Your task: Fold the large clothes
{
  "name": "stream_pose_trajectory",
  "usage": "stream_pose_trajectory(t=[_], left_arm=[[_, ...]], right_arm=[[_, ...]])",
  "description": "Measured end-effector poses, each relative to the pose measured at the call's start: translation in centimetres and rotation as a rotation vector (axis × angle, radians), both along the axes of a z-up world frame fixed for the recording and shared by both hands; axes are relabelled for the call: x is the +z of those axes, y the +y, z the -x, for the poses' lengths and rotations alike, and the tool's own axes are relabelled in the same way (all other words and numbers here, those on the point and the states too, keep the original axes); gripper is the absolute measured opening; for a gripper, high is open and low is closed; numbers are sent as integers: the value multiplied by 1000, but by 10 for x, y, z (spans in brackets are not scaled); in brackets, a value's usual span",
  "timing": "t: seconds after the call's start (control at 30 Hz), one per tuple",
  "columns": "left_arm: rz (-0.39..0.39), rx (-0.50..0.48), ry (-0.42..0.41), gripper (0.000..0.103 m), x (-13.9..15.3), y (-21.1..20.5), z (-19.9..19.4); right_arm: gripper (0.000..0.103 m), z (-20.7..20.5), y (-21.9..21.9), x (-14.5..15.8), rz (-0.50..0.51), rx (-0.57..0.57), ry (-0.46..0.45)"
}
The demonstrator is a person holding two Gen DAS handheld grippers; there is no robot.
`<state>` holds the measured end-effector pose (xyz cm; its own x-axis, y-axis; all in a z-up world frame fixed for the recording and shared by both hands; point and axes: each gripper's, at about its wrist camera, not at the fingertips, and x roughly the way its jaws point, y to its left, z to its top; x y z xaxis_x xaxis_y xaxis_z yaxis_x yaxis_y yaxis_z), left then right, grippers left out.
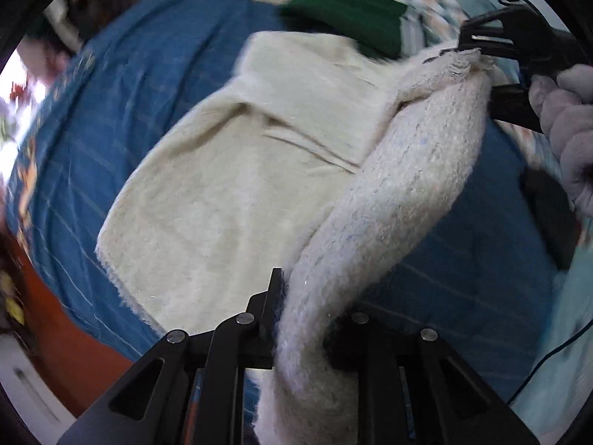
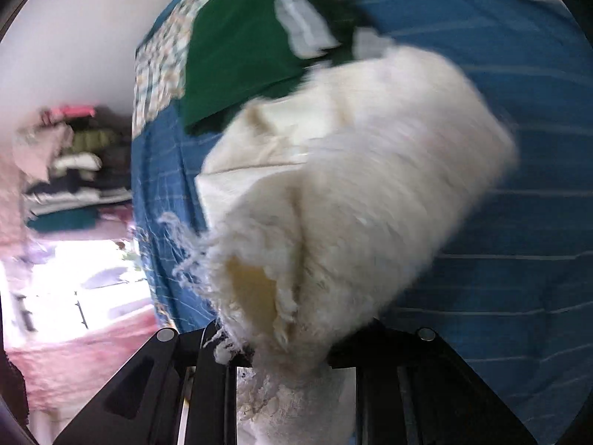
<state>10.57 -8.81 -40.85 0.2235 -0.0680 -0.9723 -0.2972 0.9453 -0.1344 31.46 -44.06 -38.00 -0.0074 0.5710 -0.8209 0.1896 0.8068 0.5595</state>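
A large cream fleece garment (image 1: pixel 237 193) lies on a blue striped bedsheet (image 1: pixel 122 111). My left gripper (image 1: pixel 300 337) is shut on one edge of the fleece, which rises as a thick fuzzy band to the upper right. My right gripper (image 1: pixel 478 52) shows there too, shut on the frayed other end and held by a gloved hand (image 1: pixel 567 126). In the right wrist view my right gripper (image 2: pixel 292 348) is shut on the bunched fleece (image 2: pixel 355 193), which fills the middle of the frame above the bed (image 2: pixel 519 222).
A dark green cloth (image 1: pixel 348 15) lies at the far end of the bed, also in the right wrist view (image 2: pixel 237 48), beside a checked cover (image 2: pixel 159 59). Stacked clothes (image 2: pixel 70 170) stand beyond the bed's left edge. A black cable (image 1: pixel 548 356) hangs at right.
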Motion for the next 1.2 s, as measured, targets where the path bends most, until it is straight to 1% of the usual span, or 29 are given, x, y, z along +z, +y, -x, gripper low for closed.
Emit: stream_pose_trajectory(t=[0.07,0.1,0.13,0.17,0.27,0.33,0.37,0.4,0.43,0.47,0.5,0.53,0.57,0.6,0.67,0.7,0.73,0.77,0.8,0.83,0.87,0.9,0.93,0.97,1.0,1.03,1.1,1.13,1.2], left_arm=[[40,63,-3,19,-9,45,-2],[59,105,-4,19,-16,73,-3],[71,134,-9,20,-22,90,-3],[90,163,-13,20,-32,113,-5],[145,234,-7,21,-66,172,-13],[174,300,-4,24,-89,207,-14],[195,324,1,26,-96,219,-14],[236,361,1,31,-106,233,-12],[264,387,-1,32,-110,240,-11],[300,418,-4,33,-114,248,-9],[326,440,-6,33,-115,253,-6],[351,464,-11,33,-114,257,-3],[374,487,-16,33,-110,259,2],[395,506,-20,35,-106,261,6],[420,531,-23,42,-98,260,17],[402,542,-18,47,-93,258,22],[376,549,-7,51,-91,256,27],[352,552,2,67,-88,255,32],[315,551,9,75,-85,252,37],[260,545,20,75,-84,248,41],[223,538,32,75,-89,247,42],[194,529,47,75,-92,244,42],[165,524,59,75,-98,240,43],[139,527,69,75,-103,239,44],[110,534,81,75,-109,239,44],[92,536,83,75,-113,238,43],[38,535,98,75,-121,237,38],[24,498,78,75,-124,236,35],[-22,481,84,76,-128,234,28]], right_arm=[[23,-16,45,11,77,56,-3],[23,-24,74,9,116,85,-1],[23,-36,109,3,152,114,3],[23,-42,144,-6,194,138,10],[25,-51,211,-34,288,205,21],[26,-67,267,-69,342,227,54],[29,-72,284,-84,353,229,68],[36,-73,294,-92,366,228,81],[39,-78,309,-101,379,232,87],[48,-84,323,-107,384,232,91],[57,-86,328,-107,363,227,93],[60,-88,329,-103,321,227,93],[62,-90,327,-96,240,229,91],[62,-92,322,-85,116,220,78],[62,-98,308,-62,-92,223,52],[62,-101,293,-46,-151,218,21],[62,-103,277,-32,-170,213,-16],[62,-107,255,-17,-145,208,-70],[64,-110,228,-5,-78,199,-125],[67,-111,197,3,5,190,-173],[74,-111,175,4,56,177,-195],[77,-111,147,1,108,163,-201],[77,-110,114,-13,158,151,-175],[77,-109,96,-24,159,143,-151],[77,-112,84,-47,146,143,-112],[77,-113,74,-70,108,147,-79],[77,-113,61,-117,-37,146,-5],[77,-114,58,-141,-124,130,30],[78,-123,72,-179,-279,94,51]])
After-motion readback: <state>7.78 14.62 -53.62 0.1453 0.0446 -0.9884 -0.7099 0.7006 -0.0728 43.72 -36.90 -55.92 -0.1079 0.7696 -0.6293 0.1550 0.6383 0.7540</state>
